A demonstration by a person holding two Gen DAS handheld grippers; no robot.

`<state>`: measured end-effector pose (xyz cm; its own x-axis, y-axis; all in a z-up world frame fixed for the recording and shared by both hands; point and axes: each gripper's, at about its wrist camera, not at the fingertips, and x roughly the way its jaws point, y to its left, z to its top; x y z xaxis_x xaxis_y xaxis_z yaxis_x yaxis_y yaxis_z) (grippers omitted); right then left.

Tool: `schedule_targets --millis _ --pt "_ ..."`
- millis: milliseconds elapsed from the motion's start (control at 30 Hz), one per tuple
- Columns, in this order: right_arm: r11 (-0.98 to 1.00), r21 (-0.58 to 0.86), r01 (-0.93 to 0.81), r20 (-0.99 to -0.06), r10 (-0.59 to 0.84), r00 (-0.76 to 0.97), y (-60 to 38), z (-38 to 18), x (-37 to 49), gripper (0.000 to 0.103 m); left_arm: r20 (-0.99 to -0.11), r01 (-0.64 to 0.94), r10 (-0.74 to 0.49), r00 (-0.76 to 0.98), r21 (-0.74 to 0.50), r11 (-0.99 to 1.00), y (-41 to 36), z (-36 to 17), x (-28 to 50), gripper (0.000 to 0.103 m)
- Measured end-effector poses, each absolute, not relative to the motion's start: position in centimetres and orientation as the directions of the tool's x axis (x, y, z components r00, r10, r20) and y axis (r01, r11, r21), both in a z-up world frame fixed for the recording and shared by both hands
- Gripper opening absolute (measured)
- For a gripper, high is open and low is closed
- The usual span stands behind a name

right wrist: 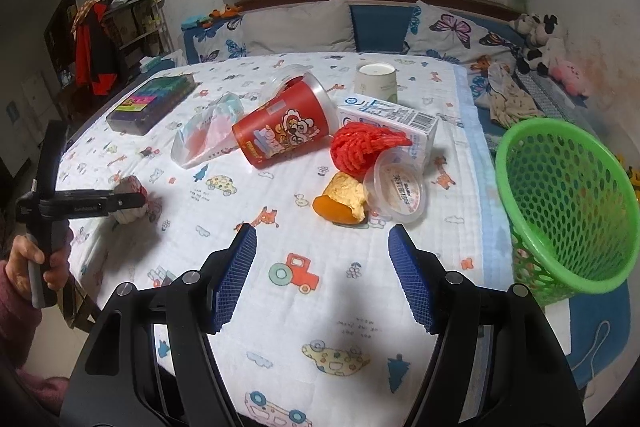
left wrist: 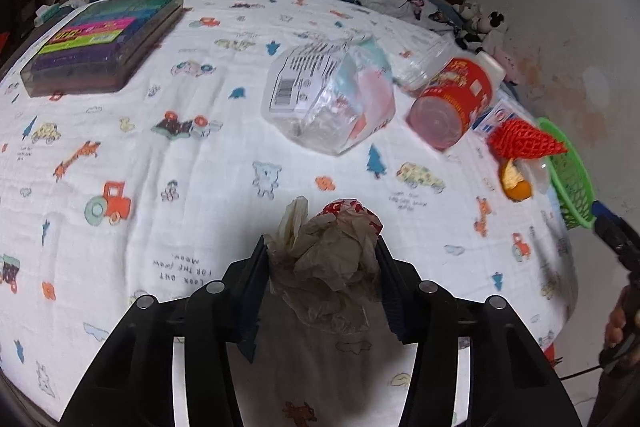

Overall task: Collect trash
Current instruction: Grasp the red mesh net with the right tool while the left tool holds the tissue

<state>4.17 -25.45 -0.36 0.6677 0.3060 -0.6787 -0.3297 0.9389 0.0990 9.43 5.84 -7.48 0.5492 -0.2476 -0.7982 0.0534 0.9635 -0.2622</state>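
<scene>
Crumpled plastic bag sits pinched between the left gripper jaws; right gripper jaws gape empty above the surface.

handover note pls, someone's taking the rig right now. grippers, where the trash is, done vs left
Left gripper: jaws closed on the crumpled plastic bag at the near edge of the table.
Right gripper: open, empty, aimed towards the orange peel.
Green basket: at the table's right edge, looks empty.
Done: nothing binned yet.
Left on the cloth: red cup, clear packet, milk carton, red foam net, plastic lid, paper cup, peel.
</scene>
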Motion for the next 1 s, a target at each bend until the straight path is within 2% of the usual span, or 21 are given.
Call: schedule_targets --millis 433,1000 --pt "0.931 0.093 -0.352 -0.683 0.317 0.659 -24.1 -0.7 5.6 0.069 -0.733 0.099 -0.261 0.628 -0.258 0.961 8.7 -1.5 10.0 0.047" --pt "0.959 0.087 -0.269 -0.695 0.251 0.673 -26.7 -1.1 9.4 0.067 -0.746 0.179 -0.333 0.577 -0.282 0.943 4.0 -2.7 12.2 0.047"
